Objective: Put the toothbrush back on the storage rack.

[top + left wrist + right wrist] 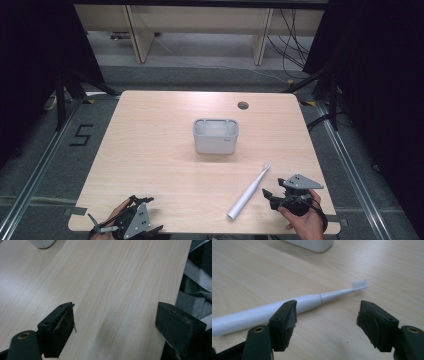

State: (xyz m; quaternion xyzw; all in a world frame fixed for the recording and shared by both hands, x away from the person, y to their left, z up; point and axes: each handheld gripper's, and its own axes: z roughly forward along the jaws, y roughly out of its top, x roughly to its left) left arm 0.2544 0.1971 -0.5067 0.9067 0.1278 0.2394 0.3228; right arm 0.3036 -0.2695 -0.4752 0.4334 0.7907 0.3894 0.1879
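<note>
Pale wood-grain table [150, 150] stands on a dark floor, with cables and desk legs behind it. At the near left corner the left gripper [134, 221] rests in the person's hand, well apart from everything else; in the left gripper view its jaws stand spread over bare wood, with nothing between them. Toward the middle of the table sits a grey holder [215, 135] with open compartments along its top, upright and empty as far as can be seen. To the right of centre a white electric toothbrush [248, 192] lies flat and slanted, its brush head pointing toward the holder and its handle end near the front edge. Just beside it on the right, the right gripper [274, 195] is aimed at the handle with its jaws spread; in the right gripper view the toothbrush [287, 306] lies just beyond the pads, not between them. The work looks to be at the approach stage, before any grasp. The next move likely calls for bringing the jaws astride the handle, then pinching it firmly enough to lift without rolling.
</note>
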